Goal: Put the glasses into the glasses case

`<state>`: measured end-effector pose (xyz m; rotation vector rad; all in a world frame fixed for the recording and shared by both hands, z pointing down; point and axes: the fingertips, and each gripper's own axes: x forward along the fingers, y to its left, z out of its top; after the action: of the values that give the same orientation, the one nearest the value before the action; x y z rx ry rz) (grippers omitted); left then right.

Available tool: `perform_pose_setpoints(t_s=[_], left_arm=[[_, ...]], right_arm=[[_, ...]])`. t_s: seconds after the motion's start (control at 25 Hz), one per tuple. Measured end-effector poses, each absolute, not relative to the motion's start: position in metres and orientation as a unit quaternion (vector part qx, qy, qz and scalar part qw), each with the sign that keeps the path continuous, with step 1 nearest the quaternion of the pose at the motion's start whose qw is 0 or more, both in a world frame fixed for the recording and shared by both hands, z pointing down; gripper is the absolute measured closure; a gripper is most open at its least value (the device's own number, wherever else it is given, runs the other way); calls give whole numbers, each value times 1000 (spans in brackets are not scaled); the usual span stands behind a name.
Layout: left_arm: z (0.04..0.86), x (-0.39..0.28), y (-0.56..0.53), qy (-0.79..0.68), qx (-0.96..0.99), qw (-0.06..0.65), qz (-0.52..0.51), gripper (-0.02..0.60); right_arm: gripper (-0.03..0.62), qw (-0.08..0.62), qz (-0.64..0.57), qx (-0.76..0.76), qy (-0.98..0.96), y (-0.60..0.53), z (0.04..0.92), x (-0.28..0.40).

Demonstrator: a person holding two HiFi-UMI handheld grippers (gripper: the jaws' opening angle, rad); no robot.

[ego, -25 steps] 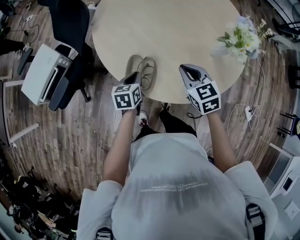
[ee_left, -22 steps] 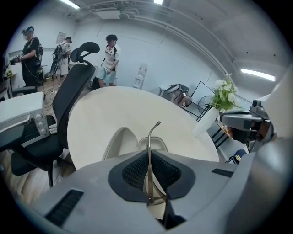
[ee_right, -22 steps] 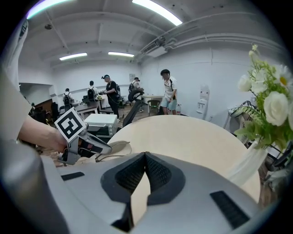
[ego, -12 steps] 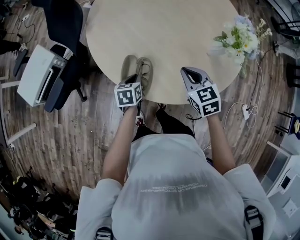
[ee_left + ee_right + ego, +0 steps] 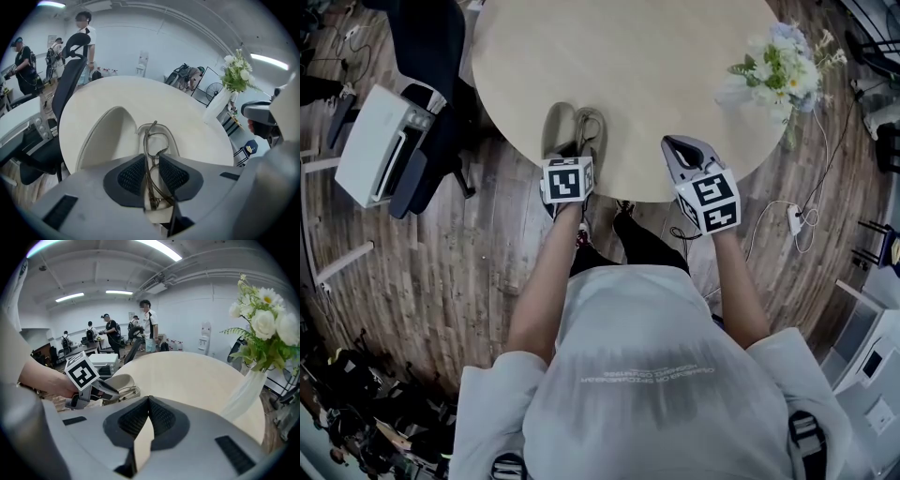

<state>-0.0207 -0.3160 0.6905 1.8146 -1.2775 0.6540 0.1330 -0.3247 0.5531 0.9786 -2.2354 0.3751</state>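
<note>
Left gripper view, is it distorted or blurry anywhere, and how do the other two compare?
Left gripper view: fisheye, black corners, table edge bowed, glasses sharp between the jaws. Right gripper view: same fisheye, ceiling lights glare, flowers nearly washed out. Head view: floor planks curve, light even.

The head view looks steeply down from above the person's shoulders, far enough off to take in most of the round worktop (image 5: 656, 75), the left claw (image 5: 573, 153) and right claw (image 5: 679, 146) at its near edge, and the floor around.

The left gripper view sits low on the left claw, facing across the worktop from that edge, very close to the glasses (image 5: 151, 140) and case (image 5: 105, 136).

The right gripper view faces across the worktop likewise.

All three share the case and flowers (image 5: 265, 329). Each gripper view catches the other claw at its side.
</note>
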Motion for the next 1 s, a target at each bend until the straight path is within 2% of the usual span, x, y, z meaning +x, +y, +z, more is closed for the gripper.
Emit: perform_pose_setpoints(t_s=[0.12, 0.28, 0.8, 1.0], left_arm=[[688, -26, -314, -514, 717, 390, 263, 466], [685, -36, -312, -525, 714, 379, 265, 448], [655, -41, -306, -505, 750, 355, 237, 448], [618, -48, -302, -484, 788, 302, 232, 514]], right_arm=[[594, 329, 147, 377, -853, -319, 553, 135], [594, 328, 148, 382, -851, -312, 553, 135], [594, 327, 129, 400, -846, -302, 542, 130], [593, 314, 95, 424, -844, -305, 516, 128]])
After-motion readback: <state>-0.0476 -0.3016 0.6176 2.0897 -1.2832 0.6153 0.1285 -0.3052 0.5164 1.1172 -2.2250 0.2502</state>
